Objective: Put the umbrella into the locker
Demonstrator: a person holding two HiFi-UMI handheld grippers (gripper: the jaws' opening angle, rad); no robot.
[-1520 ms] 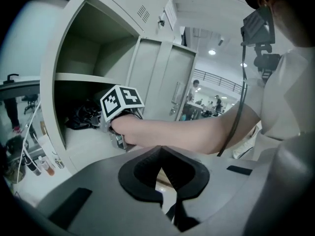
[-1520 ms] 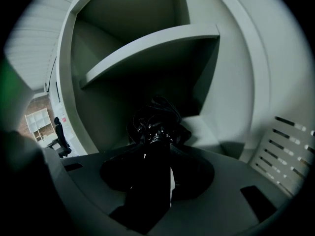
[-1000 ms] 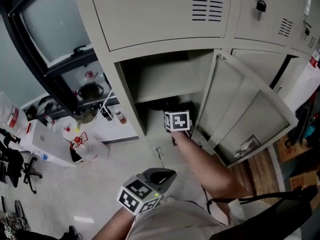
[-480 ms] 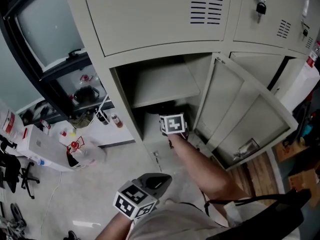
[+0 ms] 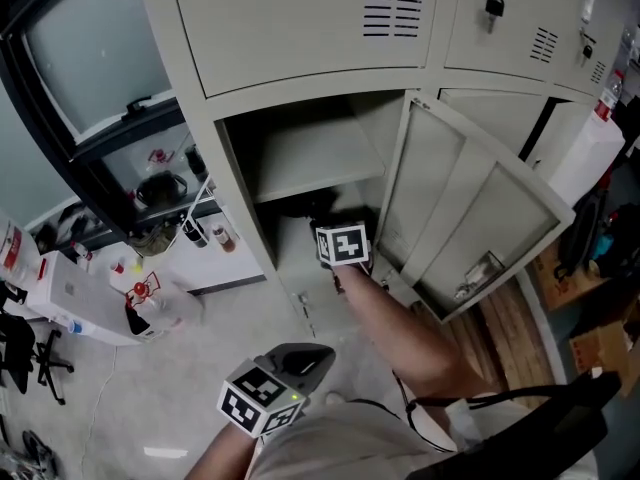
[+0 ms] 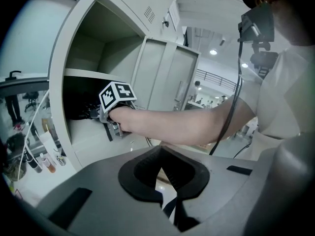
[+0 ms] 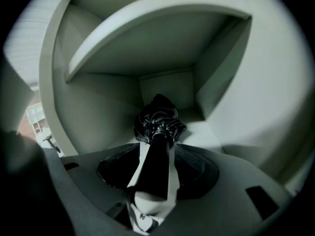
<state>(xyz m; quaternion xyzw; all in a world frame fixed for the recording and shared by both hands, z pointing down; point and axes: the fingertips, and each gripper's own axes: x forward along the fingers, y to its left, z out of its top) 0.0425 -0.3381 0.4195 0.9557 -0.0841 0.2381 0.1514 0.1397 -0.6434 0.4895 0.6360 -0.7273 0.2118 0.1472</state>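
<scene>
The right gripper (image 7: 158,154), inside the locker's (image 7: 98,112) lower compartment, is opening its jaws. The umbrella's (image 7: 156,119) handle sits loose between the fingers, and its folded end just ahead seems to rest on the floor. The placing looks nearly done. The left gripper (image 6: 162,176) hangs clenched and empty.

I count two grippers: the left gripper (image 5: 320,354) and the right gripper (image 7: 153,161), whose jaws are opening with the one umbrella (image 7: 158,117) between them. The locker front shows one open door (image 5: 470,208) and three shut vented doors — the left door (image 5: 300,18), the middle door (image 5: 510,38) and the edge door (image 5: 608,43), cut off by the frame. I make out one padlock (image 5: 494,5) for certain, and one shelf (image 5: 315,158) inside.
</scene>
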